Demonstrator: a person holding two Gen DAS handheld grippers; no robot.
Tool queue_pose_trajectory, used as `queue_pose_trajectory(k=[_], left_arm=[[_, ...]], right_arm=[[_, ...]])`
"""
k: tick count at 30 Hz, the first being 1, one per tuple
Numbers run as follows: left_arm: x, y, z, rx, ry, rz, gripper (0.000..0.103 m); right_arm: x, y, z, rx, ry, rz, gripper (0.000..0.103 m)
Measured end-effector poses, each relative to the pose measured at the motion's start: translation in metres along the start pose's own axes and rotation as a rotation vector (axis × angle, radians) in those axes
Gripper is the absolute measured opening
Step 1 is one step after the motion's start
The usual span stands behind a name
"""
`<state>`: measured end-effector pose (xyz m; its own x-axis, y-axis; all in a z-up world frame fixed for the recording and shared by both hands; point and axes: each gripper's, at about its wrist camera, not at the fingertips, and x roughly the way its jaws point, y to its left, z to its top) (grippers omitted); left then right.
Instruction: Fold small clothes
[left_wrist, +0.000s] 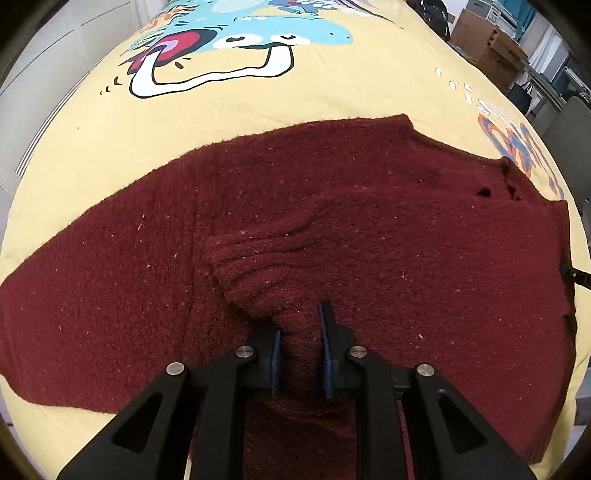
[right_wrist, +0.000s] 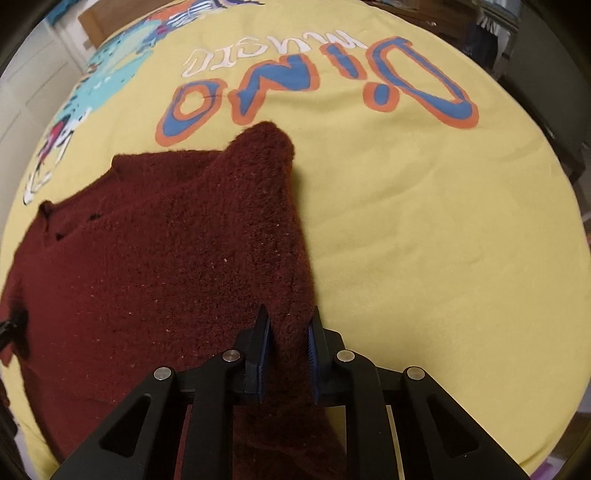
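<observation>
A dark red knitted sweater (left_wrist: 369, 221) lies spread on a yellow bedspread (left_wrist: 258, 110) printed with a cartoon dinosaur. My left gripper (left_wrist: 300, 325) points down at it, shut on a bunched ridge of the knit that fills the gap between its blue pads (left_wrist: 275, 354). In the right wrist view the sweater (right_wrist: 147, 240) covers the left half of the bedspread (right_wrist: 443, 221), with one corner raised toward the "Dino" lettering. My right gripper (right_wrist: 290, 317) is shut on the sweater's right-hand edge, and the fabric runs up between its pads (right_wrist: 314, 343).
Cardboard boxes (left_wrist: 491, 40) and dark bags (left_wrist: 436, 14) stand beyond the bed's far right side. A white panelled wall (left_wrist: 44, 55) runs along the left. Bare yellow bedspread stretches to the right of the sweater in the right wrist view.
</observation>
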<state>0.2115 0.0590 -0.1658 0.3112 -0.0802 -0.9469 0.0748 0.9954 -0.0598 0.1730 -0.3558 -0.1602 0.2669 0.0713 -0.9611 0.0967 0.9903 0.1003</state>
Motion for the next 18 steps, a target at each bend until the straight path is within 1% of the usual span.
queue_pose_trajectory(k=[1,2,3,4,5,6,7,8,9,10,11,12,13,14,15,18], left_arm=[[0.000,0.000,0.000,0.003,0.000,0.001,0.019],[-0.001,0.001,0.001,0.006,0.001,-0.002,0.021],[-0.002,0.001,0.001,0.009,0.007,-0.004,0.023],[-0.004,0.002,0.002,0.009,0.012,0.001,0.028],[-0.008,0.002,0.004,0.003,0.013,0.019,0.036],[-0.012,0.003,0.005,-0.003,0.007,0.037,0.040],[-0.018,0.004,0.006,-0.007,-0.002,0.053,0.049],[-0.024,0.005,0.006,-0.014,-0.009,0.049,0.063],[-0.030,0.006,0.006,-0.027,-0.021,0.029,0.072],[-0.035,0.006,0.006,-0.041,-0.034,0.004,0.089],[-0.041,0.004,0.006,-0.046,-0.049,-0.015,0.100],[-0.046,0.001,0.006,-0.043,-0.066,-0.014,0.102],[-0.051,-0.005,0.008,-0.036,-0.082,-0.010,0.102],[-0.055,-0.012,0.009,-0.019,-0.088,-0.013,0.102],[-0.055,-0.018,0.010,-0.006,-0.084,-0.022,0.102],[-0.054,-0.037,0.010,0.032,-0.101,-0.034,0.102]], right_arm=[[-0.002,0.003,0.000,-0.013,-0.007,-0.003,0.019],[-0.006,0.003,-0.001,-0.020,-0.014,-0.002,0.023],[-0.010,0.005,0.000,-0.022,-0.019,0.000,0.024],[-0.016,0.006,0.001,-0.019,-0.026,-0.002,0.029],[-0.023,0.008,0.001,-0.019,-0.040,-0.004,0.033],[-0.033,0.012,0.000,-0.032,-0.063,-0.003,0.037],[-0.039,0.015,0.000,-0.041,-0.081,0.000,0.050],[-0.047,0.021,0.001,-0.054,-0.105,0.004,0.068],[-0.055,0.028,0.001,-0.066,-0.126,0.012,0.074],[-0.064,0.035,-0.001,-0.081,-0.153,0.028,0.082],[-0.069,0.042,-0.001,-0.092,-0.173,0.040,0.084],[-0.074,0.053,-0.003,-0.112,-0.198,0.053,0.085],[-0.076,0.061,-0.003,-0.124,-0.208,0.055,0.089],[-0.078,0.070,-0.005,-0.143,-0.218,0.055,0.098],[-0.077,0.080,-0.007,-0.160,-0.219,0.054,0.103],[-0.070,0.107,-0.015,-0.199,-0.222,0.050,0.103]])
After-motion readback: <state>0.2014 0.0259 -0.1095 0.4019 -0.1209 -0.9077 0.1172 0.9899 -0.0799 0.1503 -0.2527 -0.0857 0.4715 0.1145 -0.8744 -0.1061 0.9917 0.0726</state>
